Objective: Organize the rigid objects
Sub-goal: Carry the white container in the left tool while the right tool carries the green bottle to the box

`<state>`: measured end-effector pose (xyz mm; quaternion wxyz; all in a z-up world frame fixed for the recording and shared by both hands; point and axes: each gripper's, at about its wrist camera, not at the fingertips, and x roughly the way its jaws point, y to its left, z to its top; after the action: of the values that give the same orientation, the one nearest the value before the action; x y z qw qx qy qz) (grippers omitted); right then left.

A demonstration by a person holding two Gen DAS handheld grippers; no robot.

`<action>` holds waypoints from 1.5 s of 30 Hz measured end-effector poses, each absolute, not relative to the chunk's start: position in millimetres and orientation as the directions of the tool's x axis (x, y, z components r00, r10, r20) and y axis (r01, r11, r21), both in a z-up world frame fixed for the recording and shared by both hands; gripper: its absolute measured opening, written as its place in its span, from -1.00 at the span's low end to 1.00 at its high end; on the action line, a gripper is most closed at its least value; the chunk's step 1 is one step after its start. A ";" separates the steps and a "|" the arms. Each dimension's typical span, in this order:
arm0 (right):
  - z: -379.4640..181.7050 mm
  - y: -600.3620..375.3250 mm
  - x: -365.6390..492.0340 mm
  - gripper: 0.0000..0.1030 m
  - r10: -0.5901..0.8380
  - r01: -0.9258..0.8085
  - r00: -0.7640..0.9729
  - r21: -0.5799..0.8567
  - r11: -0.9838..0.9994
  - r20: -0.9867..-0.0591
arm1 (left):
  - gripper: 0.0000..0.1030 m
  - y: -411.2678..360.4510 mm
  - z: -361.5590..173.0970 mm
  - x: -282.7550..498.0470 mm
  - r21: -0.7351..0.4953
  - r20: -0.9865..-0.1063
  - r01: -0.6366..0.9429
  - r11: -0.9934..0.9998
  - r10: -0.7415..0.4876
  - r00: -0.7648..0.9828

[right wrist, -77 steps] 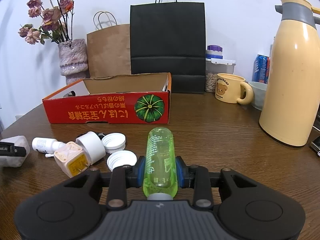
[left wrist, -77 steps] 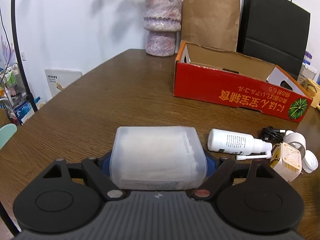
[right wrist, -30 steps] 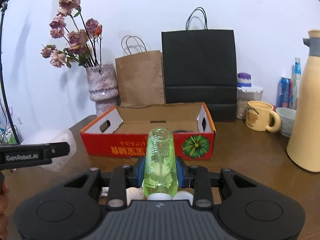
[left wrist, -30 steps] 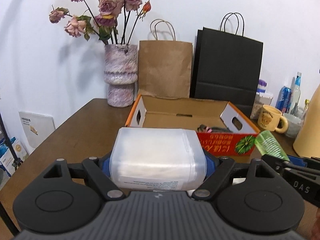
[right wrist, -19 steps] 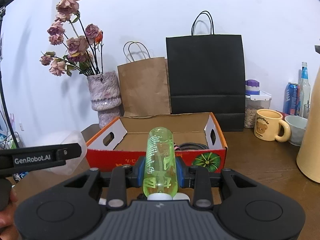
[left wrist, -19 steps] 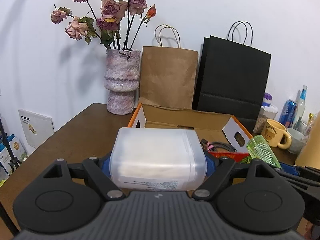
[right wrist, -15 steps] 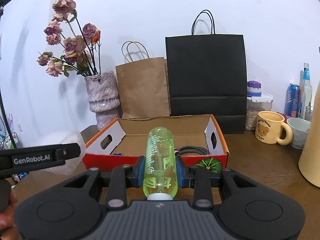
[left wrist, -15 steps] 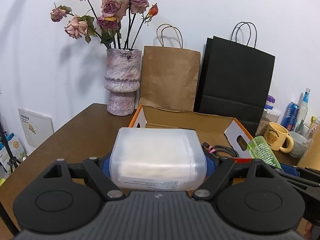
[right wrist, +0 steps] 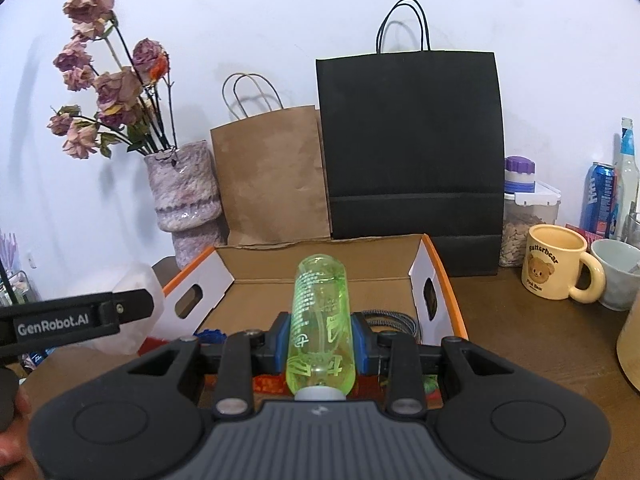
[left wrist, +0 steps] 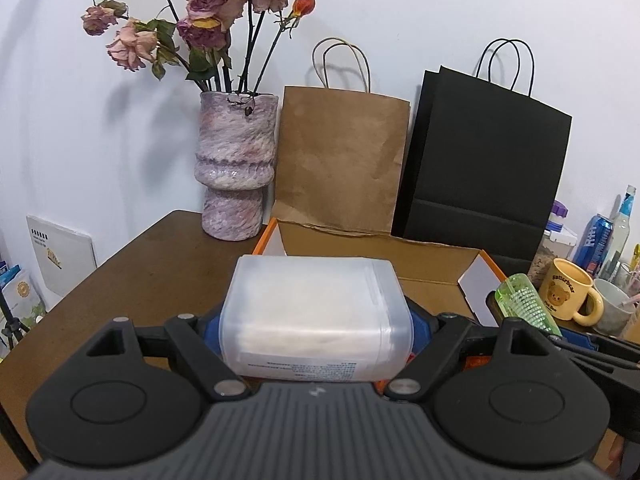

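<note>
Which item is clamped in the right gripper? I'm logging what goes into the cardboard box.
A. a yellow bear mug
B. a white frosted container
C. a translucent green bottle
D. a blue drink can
C: the right wrist view shows the right gripper shut on the translucent green bottle, held over the cardboard box; the left gripper carries the white frosted container.

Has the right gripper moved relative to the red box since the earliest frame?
Yes. The right gripper, shut on the green bottle, has come up and forward: the cardboard box now sits just beyond it, interior showing.
</note>
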<state>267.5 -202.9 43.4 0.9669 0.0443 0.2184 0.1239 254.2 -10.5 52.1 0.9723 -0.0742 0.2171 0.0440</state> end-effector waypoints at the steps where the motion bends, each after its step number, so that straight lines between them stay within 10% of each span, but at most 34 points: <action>1: 43.5 -202.6 271.4 -0.41 0.258 -0.220 0.874 0.139 0.966 -0.411 | 0.63 -10.5 51.9 258.3 -0.124 -0.429 -0.118 0.985 0.054 0.902; 45: 10.2 -195.9 424.6 -0.41 0.203 -0.161 0.836 0.126 0.979 -0.510 | 0.62 -2.4 20.8 394.2 -0.021 -0.488 -0.212 0.977 0.175 0.855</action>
<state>424.6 -195.9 10.2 0.9573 0.0388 0.2703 0.0951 394.2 -2.4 20.8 0.9624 -0.0369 0.2498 0.1004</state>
